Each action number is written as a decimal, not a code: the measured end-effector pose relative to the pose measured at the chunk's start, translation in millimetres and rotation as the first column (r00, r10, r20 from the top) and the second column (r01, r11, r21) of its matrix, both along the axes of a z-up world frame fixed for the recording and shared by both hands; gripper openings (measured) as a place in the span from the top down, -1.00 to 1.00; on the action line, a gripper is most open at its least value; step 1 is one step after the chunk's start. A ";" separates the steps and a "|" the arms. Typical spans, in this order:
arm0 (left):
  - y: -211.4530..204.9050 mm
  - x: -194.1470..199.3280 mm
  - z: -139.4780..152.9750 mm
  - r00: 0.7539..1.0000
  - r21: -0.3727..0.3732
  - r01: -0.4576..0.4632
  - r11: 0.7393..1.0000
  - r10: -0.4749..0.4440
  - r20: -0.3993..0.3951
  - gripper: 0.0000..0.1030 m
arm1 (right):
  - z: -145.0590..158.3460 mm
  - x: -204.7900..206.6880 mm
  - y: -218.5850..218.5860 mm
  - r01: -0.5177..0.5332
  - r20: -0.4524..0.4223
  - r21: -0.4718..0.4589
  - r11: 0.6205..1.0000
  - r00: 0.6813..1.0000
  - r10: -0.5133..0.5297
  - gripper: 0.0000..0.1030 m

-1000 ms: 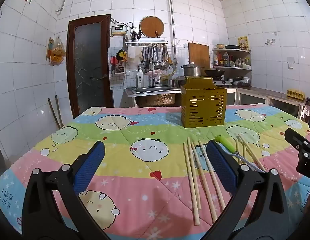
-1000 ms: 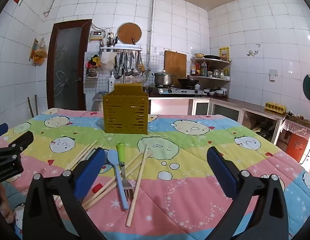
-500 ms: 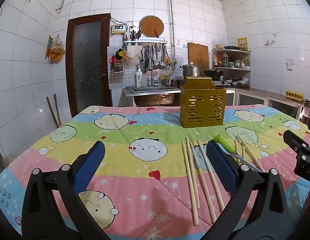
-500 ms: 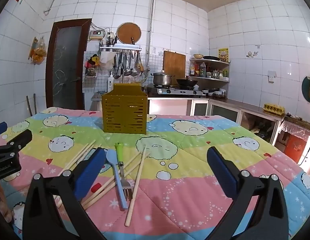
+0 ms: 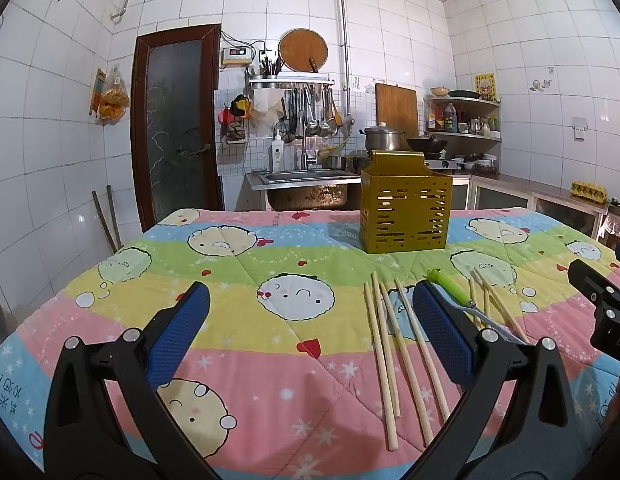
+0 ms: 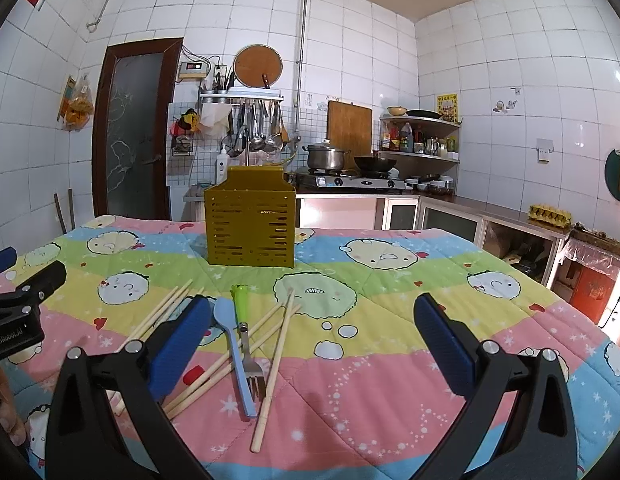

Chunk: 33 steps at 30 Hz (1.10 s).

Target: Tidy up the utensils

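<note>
Room: a white-tiled kitchen with a dark door (image 5: 178, 128), a steel sink (image 5: 306, 184) and hanging ladles at the back wall; a pot (image 6: 325, 157) and wok sit on a stove.
Surface: a table under a striped cartoon quilt (image 5: 238, 272) in pink, yellow, green and blue.
Left gripper (image 5: 310, 332): jaws spread wide, nothing between them, blue pads (image 5: 180, 332) held low over the pink and yellow stripes.
Right gripper (image 6: 313, 344): jaws spread wide as well, holding nothing, above the near pink stripe.
Chopsticks, left group (image 5: 393, 344): four wooden sticks lie side by side on the quilt, just inside the left gripper's right finger, pointing roughly toward the holder.
Chopsticks, right group (image 6: 276, 354): several sticks lie loosely crossed, partly under the fork and spoon, close to the right gripper's left finger.
Spoon (image 6: 232, 354): pale blue, flat on the quilt, bowl away from the camera.
Fork (image 6: 246, 336): green handle, metal tines toward the camera, just beside the spoon and touching it near the tines.
Utensil holder (image 6: 250, 222): yellow slotted box, upright on the green stripe, well beyond all the utensils; its inside cannot be seen.
</note>
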State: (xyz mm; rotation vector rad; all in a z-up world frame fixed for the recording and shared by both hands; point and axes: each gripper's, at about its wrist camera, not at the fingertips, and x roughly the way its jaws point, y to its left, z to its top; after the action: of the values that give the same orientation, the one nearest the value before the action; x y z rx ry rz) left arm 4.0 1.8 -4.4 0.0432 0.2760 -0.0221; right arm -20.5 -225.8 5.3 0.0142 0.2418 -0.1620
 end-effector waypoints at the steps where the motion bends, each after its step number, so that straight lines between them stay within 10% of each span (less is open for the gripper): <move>1: 0.0 0.2 -0.4 1.000 0.001 0.000 1.000 0.000 0.001 -0.90 | 0.1 0.1 0.0 0.000 0.001 0.001 1.000 1.000 0.000 -0.93; 33: 0.4 0.9 -0.4 1.000 0.000 0.001 1.000 -0.001 0.001 -0.90 | 1.1 -1.8 -5.6 0.003 0.008 0.026 1.000 1.000 -0.003 -0.93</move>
State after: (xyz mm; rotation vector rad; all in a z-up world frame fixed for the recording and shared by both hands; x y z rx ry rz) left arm 4.8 2.3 -4.8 0.0431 0.2753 -0.0227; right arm -22.3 -231.5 6.4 0.0407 0.2356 -0.1614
